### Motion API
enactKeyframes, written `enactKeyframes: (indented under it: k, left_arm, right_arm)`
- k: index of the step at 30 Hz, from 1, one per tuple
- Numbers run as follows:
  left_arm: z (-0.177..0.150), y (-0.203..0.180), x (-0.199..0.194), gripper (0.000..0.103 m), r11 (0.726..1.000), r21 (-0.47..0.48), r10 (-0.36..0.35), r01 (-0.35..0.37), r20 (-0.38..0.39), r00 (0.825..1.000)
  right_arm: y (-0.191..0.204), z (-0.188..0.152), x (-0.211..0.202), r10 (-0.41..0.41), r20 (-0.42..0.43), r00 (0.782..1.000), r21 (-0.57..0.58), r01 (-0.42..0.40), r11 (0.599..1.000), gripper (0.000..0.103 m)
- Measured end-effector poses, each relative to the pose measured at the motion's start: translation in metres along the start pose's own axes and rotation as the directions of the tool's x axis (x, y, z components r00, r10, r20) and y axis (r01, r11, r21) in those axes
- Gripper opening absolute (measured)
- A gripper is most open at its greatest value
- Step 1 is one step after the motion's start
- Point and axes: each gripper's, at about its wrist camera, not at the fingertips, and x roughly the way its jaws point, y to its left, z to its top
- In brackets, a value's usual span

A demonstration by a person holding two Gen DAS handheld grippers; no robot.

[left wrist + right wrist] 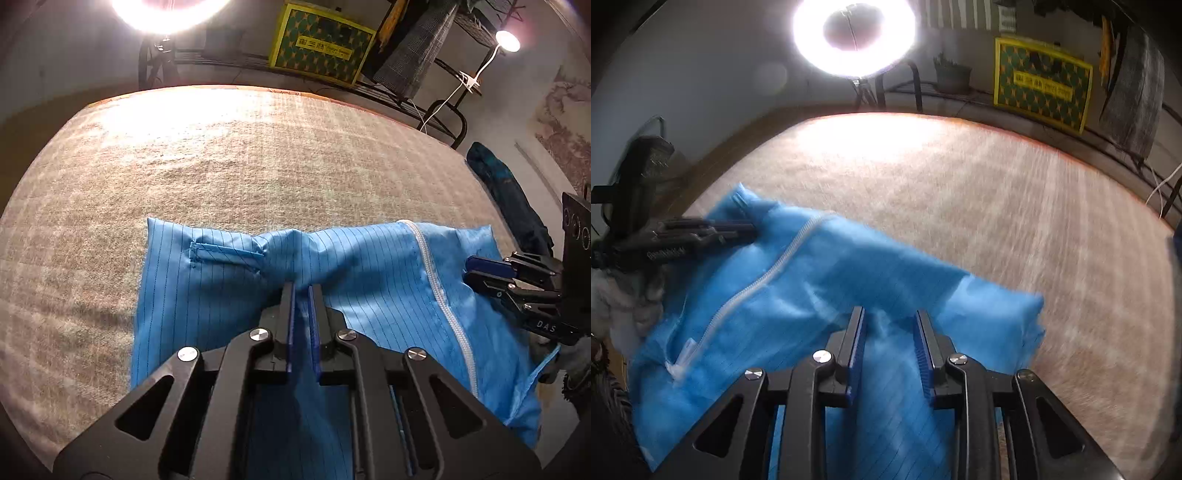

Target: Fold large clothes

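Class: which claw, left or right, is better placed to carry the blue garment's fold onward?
Left, probably. The left claw is nearly shut, pinching the blue garment; the right claw stands open over cloth.

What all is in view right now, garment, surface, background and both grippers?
garment: one, light blue with thin dark pinstripes, lying bunched on the near part of the surface
zipper: one, white, running down the garment's right half
surface: one, beige woven cover with an orange far edge
ring light: one, white, lit, behind the far edge
box: one, yellow and green patterned, on a dark rack at the back
small lamp: one, white, lit, clipped at the back right
checked cloth: one, grey, hanging by the rack
left gripper: one, black with blue pads, fingers nearly closed on a fold of garment
right gripper: one, black with blue pads, fingers apart with garment between them; view blurred
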Motion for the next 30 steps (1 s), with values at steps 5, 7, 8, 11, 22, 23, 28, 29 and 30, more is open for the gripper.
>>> enactKeyframes:
  k: [5,7,8,11,22,23,28,29,30]
  left_arm:
    - [-0.002,0.002,-0.018,0.008,0.999,0.004,0.032,-0.032,0.005,0.999]
    - [-0.006,0.006,-0.033,0.008,0.999,-0.003,0.037,-0.037,0.022,0.999]
    - [-0.008,0.008,-0.04,0.008,0.999,-0.012,0.036,-0.035,0.027,0.999]
    - [-0.015,0.018,-0.056,0.008,0.999,-0.046,0.027,-0.025,0.036,0.999]
    - [-0.06,0.054,-0.055,0.008,0.992,-0.119,0.035,-0.041,-0.049,0.998]
    - [-0.061,0.055,-0.058,0.008,0.992,-0.122,0.034,-0.041,-0.059,0.998]
    - [-0.07,0.068,-0.086,0.01,0.988,-0.153,0.001,-0.007,-0.042,0.999]
    - [-0.07,0.071,-0.092,0.017,0.986,-0.167,-0.012,0.007,-0.031,0.999]
    - [-0.071,0.078,-0.099,0.04,0.982,-0.185,-0.031,0.026,-0.021,0.999]
  right_arm:
    - [-0.006,0.001,-0.011,-0.003,-0.01,1.0,0.043,0.004,0.999,0.025]
    - [-0.01,-0.003,-0.026,0.018,0.013,1.0,0.074,-0.019,0.997,0.026]
    - [-0.011,-0.007,-0.037,0.038,0.029,0.999,0.088,-0.04,0.995,0.026]
    - [-0.005,-0.023,-0.057,0.051,0.037,0.998,0.062,-0.053,0.997,0.026]
    - [-0.006,-0.089,-0.057,0.047,-0.03,0.998,0.104,-0.044,0.994,0.026]
    - [-0.007,-0.091,-0.059,0.048,-0.029,0.998,0.111,-0.044,0.993,0.026]
    - [-0.003,-0.096,-0.076,0.075,-0.081,0.994,0.097,-0.067,0.993,0.03]
    - [-0.007,-0.098,-0.084,0.106,-0.068,0.992,0.122,-0.097,0.988,0.036]
    - [-0.011,-0.1,-0.092,0.136,-0.043,0.99,0.15,-0.128,0.98,0.041]
